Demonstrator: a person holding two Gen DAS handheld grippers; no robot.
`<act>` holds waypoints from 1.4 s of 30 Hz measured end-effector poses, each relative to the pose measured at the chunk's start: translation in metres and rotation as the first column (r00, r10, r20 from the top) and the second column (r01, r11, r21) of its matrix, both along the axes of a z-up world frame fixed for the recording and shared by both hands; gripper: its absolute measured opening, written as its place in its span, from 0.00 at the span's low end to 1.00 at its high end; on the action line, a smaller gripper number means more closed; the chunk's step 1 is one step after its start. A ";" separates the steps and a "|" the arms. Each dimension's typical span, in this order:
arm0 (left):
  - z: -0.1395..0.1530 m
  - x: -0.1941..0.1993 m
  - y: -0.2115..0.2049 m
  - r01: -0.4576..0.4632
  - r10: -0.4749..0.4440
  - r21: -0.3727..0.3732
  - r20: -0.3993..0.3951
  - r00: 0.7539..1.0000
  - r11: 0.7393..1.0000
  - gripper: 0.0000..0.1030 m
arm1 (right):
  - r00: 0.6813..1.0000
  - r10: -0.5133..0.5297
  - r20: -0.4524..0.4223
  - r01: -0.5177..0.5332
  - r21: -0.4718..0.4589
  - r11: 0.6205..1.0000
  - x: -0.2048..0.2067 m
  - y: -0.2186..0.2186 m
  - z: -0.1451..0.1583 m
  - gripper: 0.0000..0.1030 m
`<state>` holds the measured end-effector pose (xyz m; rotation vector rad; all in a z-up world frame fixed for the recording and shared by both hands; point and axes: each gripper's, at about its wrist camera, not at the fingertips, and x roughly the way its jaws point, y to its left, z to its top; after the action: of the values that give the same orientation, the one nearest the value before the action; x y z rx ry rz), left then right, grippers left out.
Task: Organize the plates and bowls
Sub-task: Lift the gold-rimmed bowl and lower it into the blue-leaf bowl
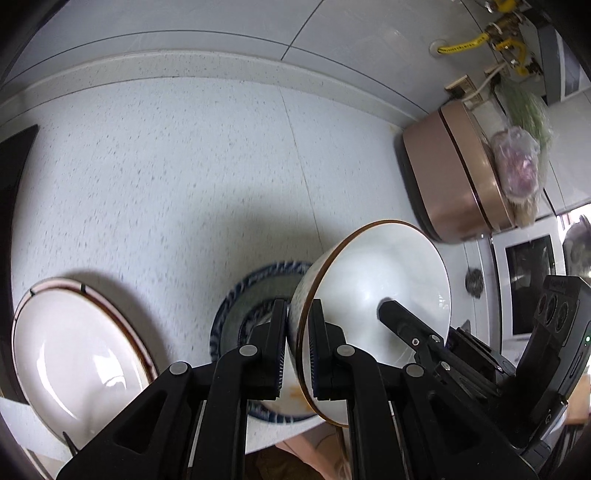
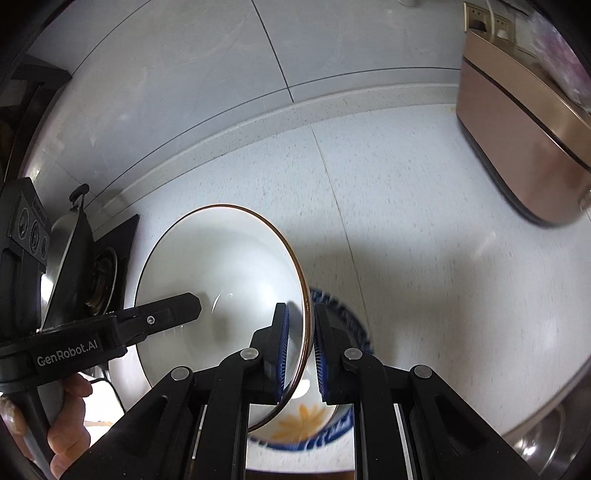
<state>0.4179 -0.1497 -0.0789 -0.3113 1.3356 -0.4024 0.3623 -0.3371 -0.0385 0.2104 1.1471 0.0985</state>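
One speckled white countertop (image 1: 184,177) meets a pale tiled wall (image 1: 221,26).

Both wrist cams sit right behind their own fingers, angled steeply down at the speckled countertop (image 1: 166,177) from close up, and both catch the same white bowl (image 1: 376,280), blue-patterned plate (image 2: 332,432) and rose-gold appliance (image 2: 517,140).

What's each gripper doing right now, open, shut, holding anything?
Left gripper: jaws shut on the rim of the white bowl.
Right gripper: jaws shut on the opposite rim of the same bowl.
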 end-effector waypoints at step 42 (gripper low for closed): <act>-0.037 -0.018 0.009 0.036 -0.035 0.029 -0.042 0.999 0.999 0.07 | 0.991 -0.034 -0.130 0.034 -0.002 0.999 -0.013 -0.011 -0.061 0.14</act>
<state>0.4003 -0.1410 -0.1161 -0.2731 1.3878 -0.4075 0.3489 -0.3479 -0.0995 0.2392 1.2727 0.0555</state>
